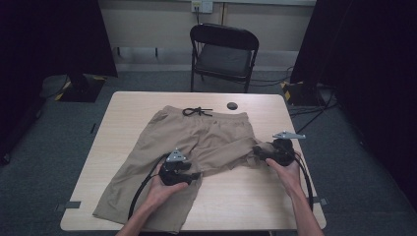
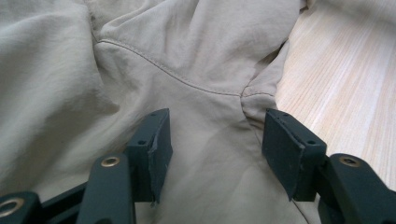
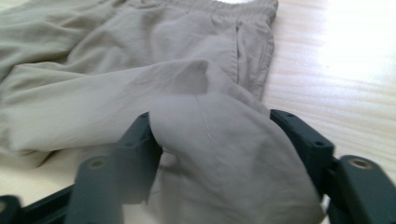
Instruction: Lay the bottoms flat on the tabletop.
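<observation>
okay, tan shorts (image 1: 196, 142) spread across the light wooden table (image 1: 246, 196), waistband up at twelve o'clock, legs running down toward me. the black drawstring (image 1: 196, 112) lies knotted just past the waistband, and a small dark round thing (image 1: 232, 105) sits on the bare wood right of it, at about one o'clock.

my left claw (image 1: 189, 172) sits low over the left leg, near the crotch. in the left gripper view its jaws stand wide apart, cloth lying flat between them with a curved seam (image 2: 187, 79) running across just ahead, nothing pinched. bare table shows off at three o'clock in that view.

my right claw (image 1: 258, 153) is over at the hem of the right leg, which is pulled across and bunched at three o'clock on the table. in the right gripper view a fat fold of the cloth (image 3: 224, 154) fills the gap between the jaws and spills over them; the jaws are spread about as wide as the fold, touching it on both sides. the left jaw is blurred, so how hard it grips i cannot tell.

cables (image 1: 142, 189) loop off both claws across the near edge. beyond the table a black folding chair (image 1: 223, 54) stands at twelve o'clock on grey carpet, dark curtains either side.
</observation>
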Demonstrator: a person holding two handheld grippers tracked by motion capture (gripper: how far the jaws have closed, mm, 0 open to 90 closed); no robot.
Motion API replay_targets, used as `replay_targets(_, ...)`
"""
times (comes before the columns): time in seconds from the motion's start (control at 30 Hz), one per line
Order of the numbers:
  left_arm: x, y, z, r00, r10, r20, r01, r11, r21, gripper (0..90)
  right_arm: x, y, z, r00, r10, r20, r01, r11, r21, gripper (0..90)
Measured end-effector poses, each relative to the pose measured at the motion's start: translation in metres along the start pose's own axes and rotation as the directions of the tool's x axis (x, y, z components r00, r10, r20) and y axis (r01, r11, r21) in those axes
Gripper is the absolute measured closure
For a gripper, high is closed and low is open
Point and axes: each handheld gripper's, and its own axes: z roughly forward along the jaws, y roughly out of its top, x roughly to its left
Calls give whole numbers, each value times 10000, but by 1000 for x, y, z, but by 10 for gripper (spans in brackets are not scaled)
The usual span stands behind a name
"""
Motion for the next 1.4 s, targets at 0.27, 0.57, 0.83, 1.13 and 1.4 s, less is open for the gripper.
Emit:
replay_targets(0.27, -8, 10, -4, 9988, -291, 389, 309, 9985, -452, 501, 12, 2, -23, 9982, -286, -520, 244, 9966, -781, 343)
replay_targets(0.57, -56, 61, 26, 9749, 680, 2120, -583, 9970, -516, 639, 15, -12, 2, 9960, 21, -898, -46, 9996, -276, 563)
replay_targets(0.83, -50, 66, 77, 9762, -260, 2153, 200, 9993, 301, 597, 9, -21, 3, 9959, 246, -876, -267, 9994, -234, 551)
replay_targets(1.13, -47, 77, 92, 9951, 273, 950, -303, 9991, 307, 517, 10, -21, 8, 9951, 292, -949, -324, 9989, -324, 526)
replay_targets(1.4, -59, 76, 105, 9917, 1285, -39, -1280, 9895, 675, 568, 9, -22, 8, 9948, 294, -976, -327, 9990, -319, 522)
